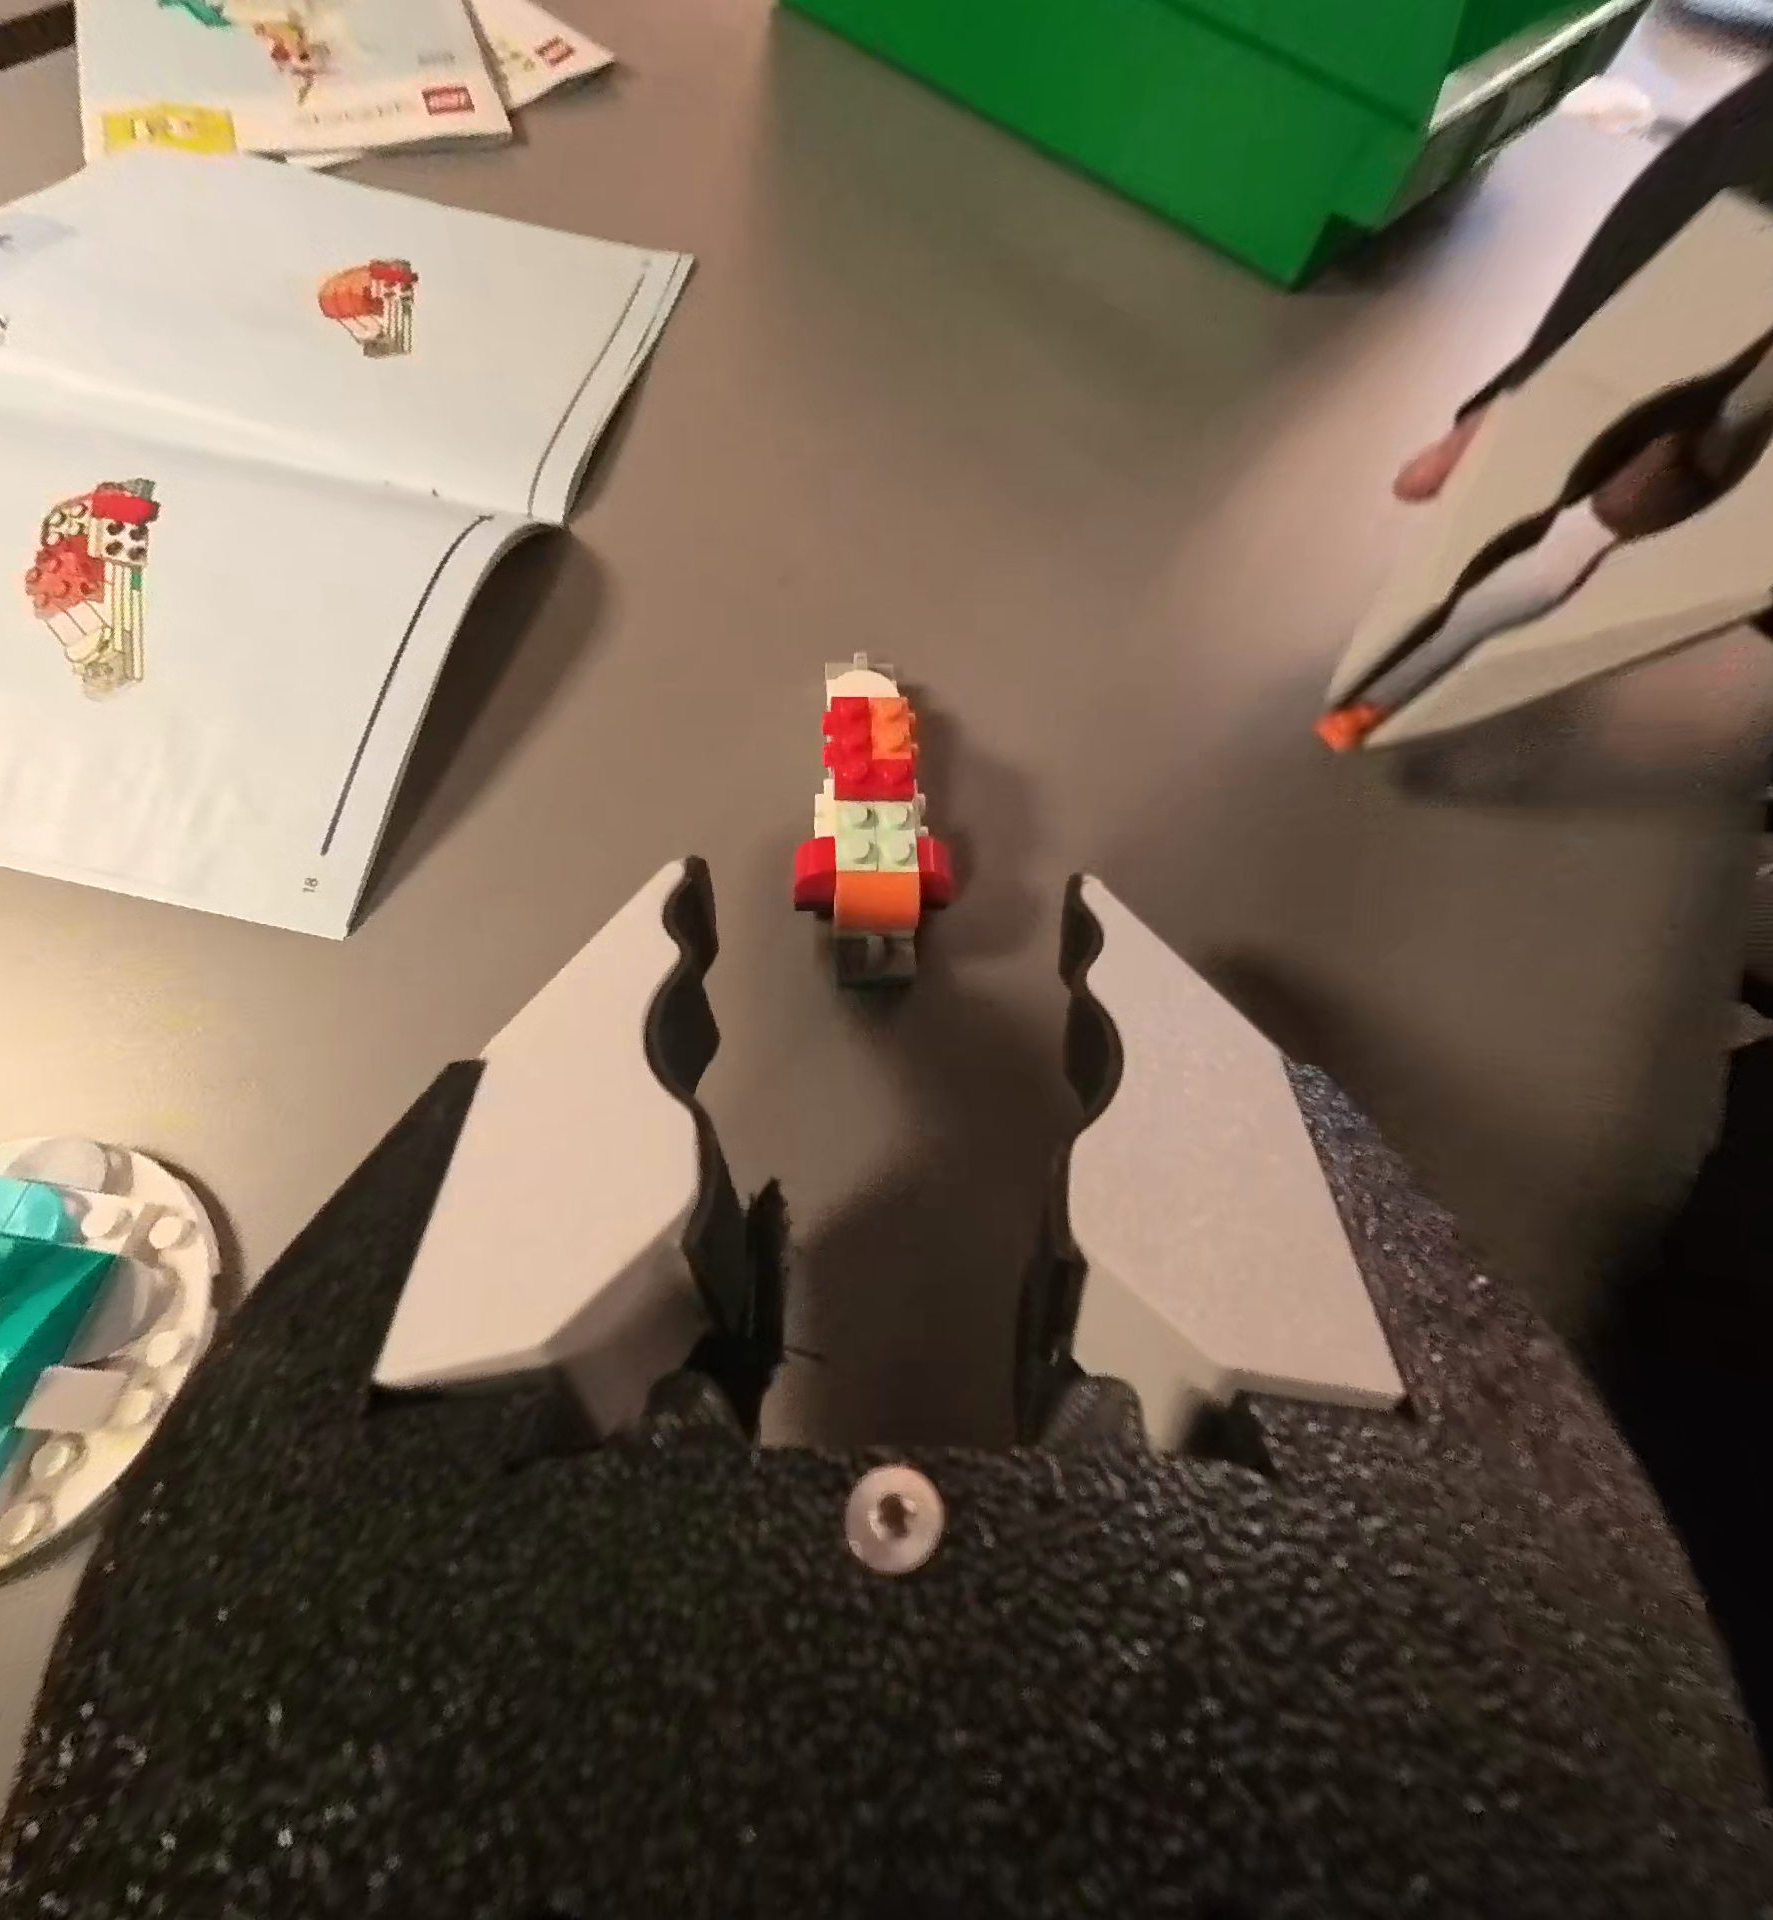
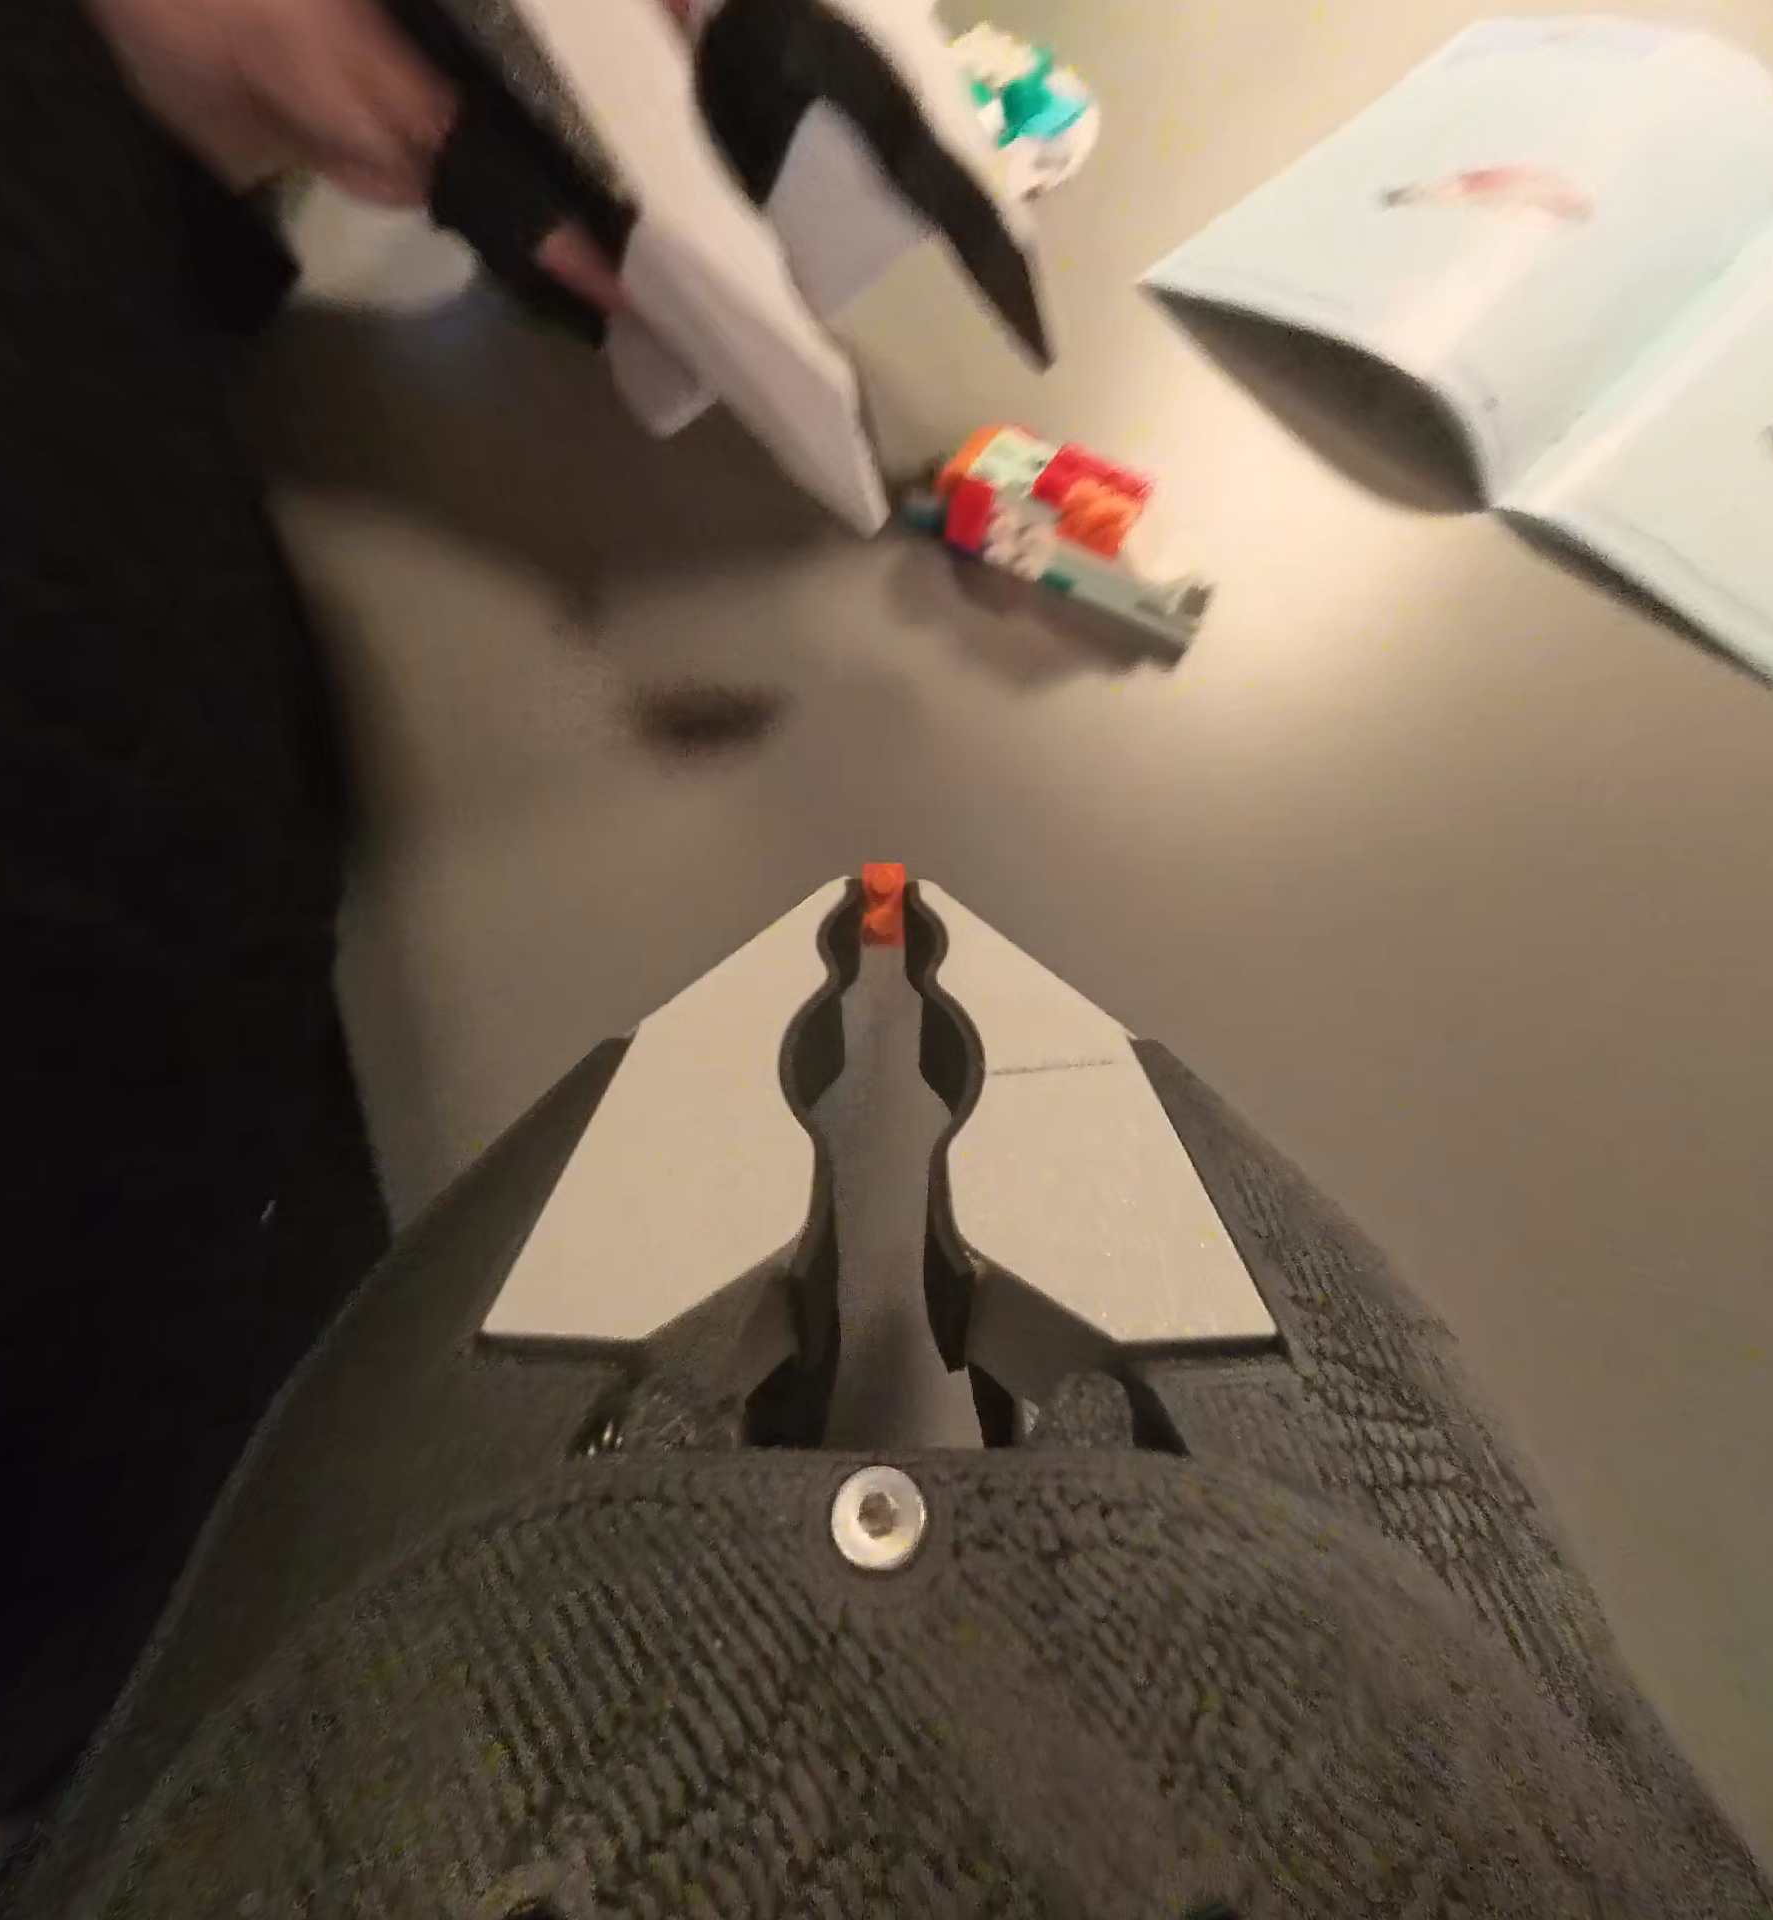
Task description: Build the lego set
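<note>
Left wrist view
Left gripper (image 1: 877, 883): jaws spread wide with nothing between them, hovering right over the table (image 1: 1069, 468).
Lego model (image 1: 871, 821): little red, orange, pale green and white build lying flat on the table, just past the fingertips and lined up with the gap.
Right gripper (image 1: 1355, 722): off to the right, apart from the model, tips pinched on a tiny orange piece (image 1: 1344, 727).
Open instruction booklet (image 1: 238, 499): on the left, pages showing drawings of the build.
More booklets (image 1: 342, 73): stacked at the far left edge.
Round white plate with teal bricks (image 1: 170, 1247): near left, beside the gripper body.
Green box (image 1: 1121, 114): far end of the table.

Right wrist view
Right gripper (image 2: 882, 899): clamped on the orange piece (image 2: 882, 904), which sticks out right at the tips, held up off the table (image 2: 1277, 883).
Lego model (image 2: 1048, 520): lying on its side farther ahead, pretty blurry.
Left gripper (image 2: 949, 436): comes in from the top left, fingers parted, one tip down just beside the model's near end. Can't tell if it touches.
Open instruction booklet (image 2: 1588, 312): top right.
Hand (image 2: 279, 94): top left, holding the left gripper.
</note>
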Demonstrator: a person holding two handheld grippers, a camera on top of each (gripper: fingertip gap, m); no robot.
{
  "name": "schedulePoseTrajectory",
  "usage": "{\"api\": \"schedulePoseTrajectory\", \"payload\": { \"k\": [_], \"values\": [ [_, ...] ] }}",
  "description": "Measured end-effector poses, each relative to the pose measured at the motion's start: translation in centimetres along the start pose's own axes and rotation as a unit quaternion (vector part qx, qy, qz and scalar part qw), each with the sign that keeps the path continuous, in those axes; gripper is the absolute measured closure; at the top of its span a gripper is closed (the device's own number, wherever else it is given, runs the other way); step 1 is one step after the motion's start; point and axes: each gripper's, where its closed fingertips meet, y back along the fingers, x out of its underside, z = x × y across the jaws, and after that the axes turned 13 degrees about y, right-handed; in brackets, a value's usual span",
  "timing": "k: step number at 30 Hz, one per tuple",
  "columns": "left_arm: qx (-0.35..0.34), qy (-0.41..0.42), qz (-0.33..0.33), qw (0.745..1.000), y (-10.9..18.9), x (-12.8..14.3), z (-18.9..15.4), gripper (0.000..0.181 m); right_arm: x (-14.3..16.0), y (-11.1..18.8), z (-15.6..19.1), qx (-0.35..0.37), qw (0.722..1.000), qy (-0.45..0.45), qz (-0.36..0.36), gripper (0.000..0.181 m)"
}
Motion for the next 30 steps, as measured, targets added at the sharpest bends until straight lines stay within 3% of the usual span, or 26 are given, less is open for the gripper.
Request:
{"api": "schedulePoseTrajectory", "payload": {
  "k": [1,13,25,30],
  "values": [
    [-0.003,-0.002,0.008,1.000,-0.2,0.2,0.0,0.116,-0.3,-0.3,-0.8,0.021,1.000,-0.007,-0.002,0.175],
    [-0.009,0.005,0.036,0.999,-1.3,0.9,0.2,0.124,-3.3,-1.3,-6.4,0.139,0.983,-0.108,-0.052,0.175],
    [0.021,0.034,0.051,0.998,-0.7,1.4,-0.4,0.128,-3.4,-2.5,-7.6,0.152,0.975,-0.155,-0.040,0.175],
    [-0.002,0.011,0.044,0.999,-1.0,1.1,0.2,0.132,-3.0,-2.7,-8.2,0.161,0.971,-0.177,-0.033,0.175]
  ]
}}
